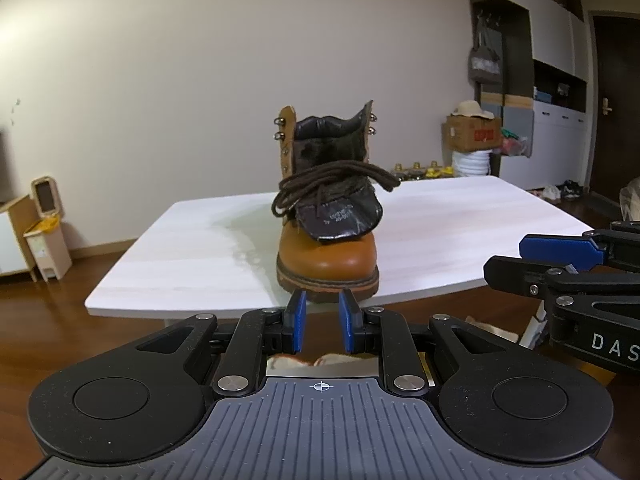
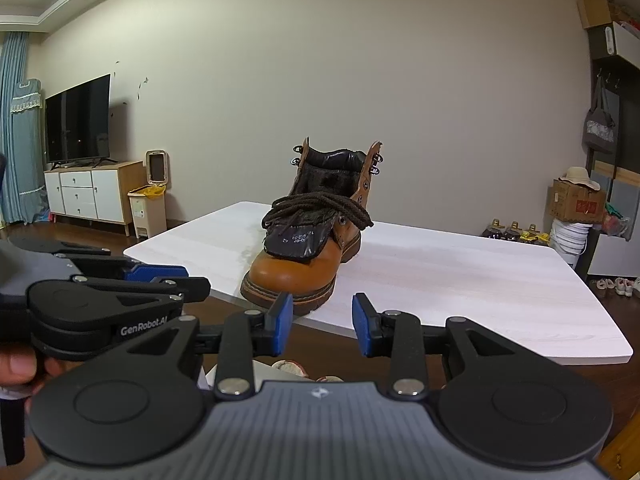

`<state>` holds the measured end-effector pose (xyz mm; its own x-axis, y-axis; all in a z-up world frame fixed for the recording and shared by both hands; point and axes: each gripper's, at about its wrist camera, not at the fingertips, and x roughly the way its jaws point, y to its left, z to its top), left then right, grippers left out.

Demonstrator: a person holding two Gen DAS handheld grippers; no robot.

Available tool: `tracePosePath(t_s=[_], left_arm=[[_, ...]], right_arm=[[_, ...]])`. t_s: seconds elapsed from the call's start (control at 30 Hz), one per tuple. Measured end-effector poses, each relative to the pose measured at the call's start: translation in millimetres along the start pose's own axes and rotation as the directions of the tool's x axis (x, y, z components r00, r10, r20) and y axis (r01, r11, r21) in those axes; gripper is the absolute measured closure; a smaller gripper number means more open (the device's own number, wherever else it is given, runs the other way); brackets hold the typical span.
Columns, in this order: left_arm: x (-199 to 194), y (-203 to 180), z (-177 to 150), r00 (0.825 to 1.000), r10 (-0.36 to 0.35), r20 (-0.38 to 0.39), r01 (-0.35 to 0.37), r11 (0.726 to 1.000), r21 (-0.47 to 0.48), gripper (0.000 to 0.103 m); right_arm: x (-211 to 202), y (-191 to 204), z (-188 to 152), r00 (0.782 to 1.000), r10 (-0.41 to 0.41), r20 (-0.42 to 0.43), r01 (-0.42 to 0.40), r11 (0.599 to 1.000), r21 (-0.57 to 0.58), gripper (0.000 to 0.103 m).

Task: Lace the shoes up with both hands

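Observation:
A tan leather boot (image 1: 326, 256) (image 2: 296, 268) stands on the white table (image 1: 200, 256) (image 2: 460, 280), toe toward me at the near edge. Its dark tongue (image 1: 340, 216) (image 2: 298, 242) is folded forward over the toe. A dark brown lace (image 1: 320, 184) (image 2: 316, 206) lies bundled loose on the tongue. My left gripper (image 1: 323, 322) hangs open just short of the toe, nothing between its blue pads. My right gripper (image 2: 322, 324) is also open and empty, in front of the table edge, right of the toe. Each gripper shows at the side of the other's view.
A bin (image 2: 146, 208) and a TV cabinet (image 2: 86, 192) stand by the left wall. Boxes, white buckets (image 2: 568, 240) and shelving fill the right side. Wooden floor surrounds the table. A hand (image 2: 18, 368) holds the left gripper's handle.

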<state>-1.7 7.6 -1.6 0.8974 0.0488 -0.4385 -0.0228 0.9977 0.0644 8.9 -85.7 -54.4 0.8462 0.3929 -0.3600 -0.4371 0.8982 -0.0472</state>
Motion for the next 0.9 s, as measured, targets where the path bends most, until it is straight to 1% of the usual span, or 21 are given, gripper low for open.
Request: tracePosePath(t_s=[0.77, 0.9], left_arm=[[5.3, 3.0, -1.0, 1.000, 0.003, -0.003, -0.003, 1.000, 0.006, 0.083], [0.1, -0.6, -3.7, 1.000, 0.011, 0.001, -0.011, 1.000, 0.007, 0.083]], right_arm=[[0.2, -3.3, 3.0, 1.000, -0.005, -0.011, 0.005, 1.000, 0.002, 0.067], [1.7, -1.8, 2.7, 1.000, -0.005, -0.012, 0.005, 1.000, 0.001, 0.067]])
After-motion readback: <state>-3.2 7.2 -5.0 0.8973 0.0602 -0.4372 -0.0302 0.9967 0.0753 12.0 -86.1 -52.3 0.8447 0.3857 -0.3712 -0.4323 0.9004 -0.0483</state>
